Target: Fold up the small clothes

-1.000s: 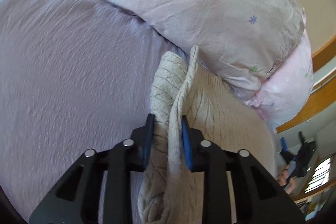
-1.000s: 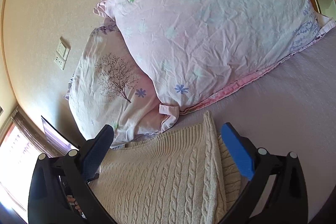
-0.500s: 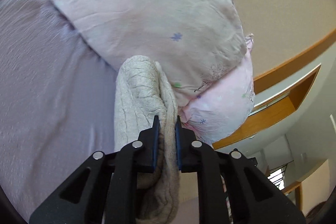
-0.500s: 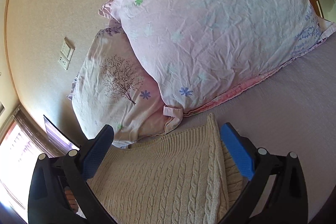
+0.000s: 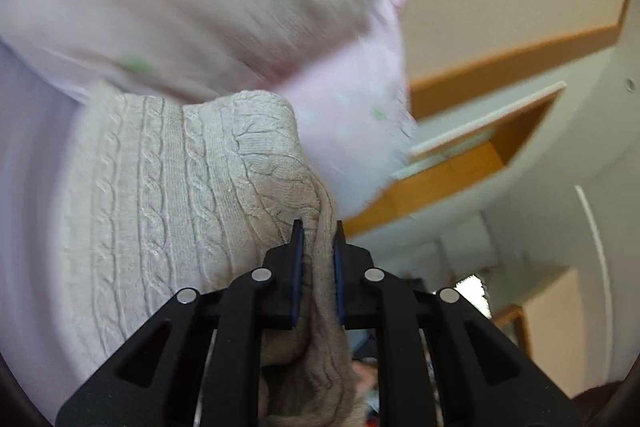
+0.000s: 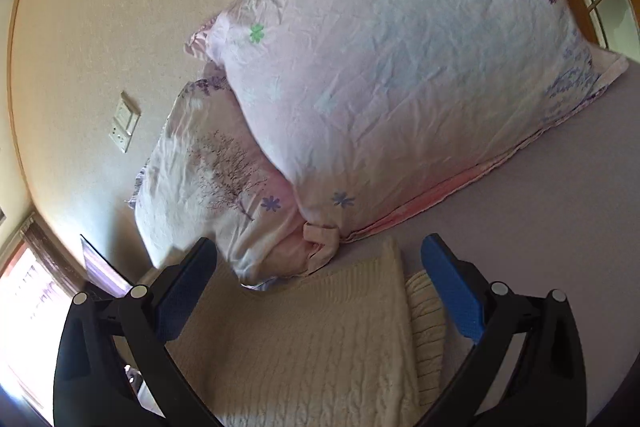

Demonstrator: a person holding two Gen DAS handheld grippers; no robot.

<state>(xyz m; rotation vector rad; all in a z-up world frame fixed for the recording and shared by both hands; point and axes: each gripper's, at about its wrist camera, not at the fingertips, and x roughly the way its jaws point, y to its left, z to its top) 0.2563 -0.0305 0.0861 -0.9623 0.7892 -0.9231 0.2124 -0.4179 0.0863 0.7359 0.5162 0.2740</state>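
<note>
Right wrist: two pillows [image 6: 400, 75], one sweater [image 6: 304, 339] (cream).

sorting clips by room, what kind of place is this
Most likely a bedroom: a cream cable-knit sweater lies on a bed's lilac sheet, against two stacked pale pink floral pillows, with a white wall switch plate behind.

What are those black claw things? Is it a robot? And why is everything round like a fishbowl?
No robot: a person holds one grabbing tool in each hand. Each tool carries a small camera with a very wide lens, so each picture looks round. One picture comes from the left gripper; its jaws are pinched shut on a cream cable-knit sweater, lifting part of it. The other comes from the right gripper, whose blue-padded jaws are wide open above the same sweater, which lies on a purple bed sheet beside two flowery pillows.
</note>
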